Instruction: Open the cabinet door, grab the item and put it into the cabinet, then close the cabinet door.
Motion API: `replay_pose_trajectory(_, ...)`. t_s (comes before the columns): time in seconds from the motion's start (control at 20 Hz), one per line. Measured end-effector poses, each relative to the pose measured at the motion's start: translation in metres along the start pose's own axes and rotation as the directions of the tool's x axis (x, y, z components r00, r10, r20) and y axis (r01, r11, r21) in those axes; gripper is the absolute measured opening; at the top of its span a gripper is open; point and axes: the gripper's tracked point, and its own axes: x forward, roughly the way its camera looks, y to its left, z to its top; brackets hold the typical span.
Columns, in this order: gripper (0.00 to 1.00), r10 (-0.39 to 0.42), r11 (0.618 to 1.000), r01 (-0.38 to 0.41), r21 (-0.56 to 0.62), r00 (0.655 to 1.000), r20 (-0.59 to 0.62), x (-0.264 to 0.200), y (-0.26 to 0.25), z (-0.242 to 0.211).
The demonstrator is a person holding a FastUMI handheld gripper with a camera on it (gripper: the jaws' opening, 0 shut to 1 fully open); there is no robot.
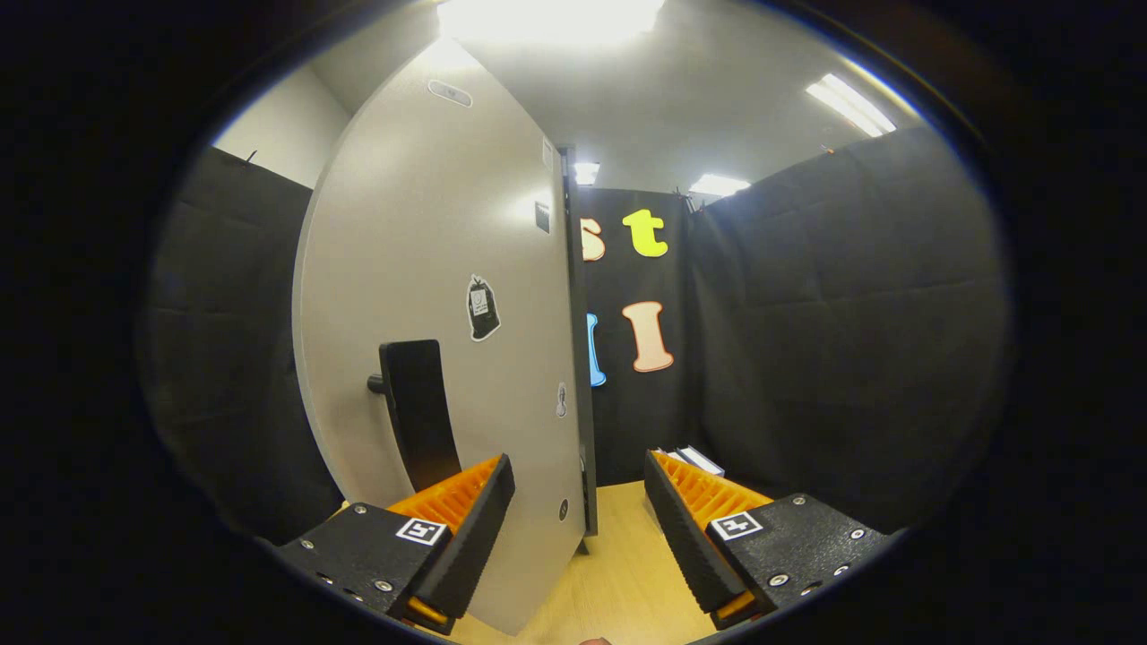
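The grey cabinet door [430,269] stands tall just ahead, its face turned to the left side and its dark narrow edge [578,358] pointing toward me. A black handle [417,412] sticks out of the door face, just beyond my left finger [466,511]. My gripper [578,466] is open, and the door's lower edge runs down between the two fingers without either finger pressing on it. A small white item [697,460] lies on the wooden tabletop [627,573] just beyond the tip of my right finger [690,511].
Black cloth walls [833,340] close the booth on the right, at the back and on the left. The light wooden tabletop stretches between the fingers and to the right of the door. Small stickers dot the door face.
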Motion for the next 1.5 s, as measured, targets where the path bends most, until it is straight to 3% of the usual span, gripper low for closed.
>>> replay_pose_trajectory(0.6,0.92,0.127,0.990,-0.126,0.058,0.992,-0.019,0.044,0.061,-0.003)
replay_pose_trajectory(1.25,0.93,0.290,0.957,-0.290,0.009,0.955,-0.061,0.101,0.174,-0.014)
replay_pose_trajectory(1.5,0.91,0.254,0.967,-0.255,0.000,0.966,-0.054,0.116,0.184,-0.017)
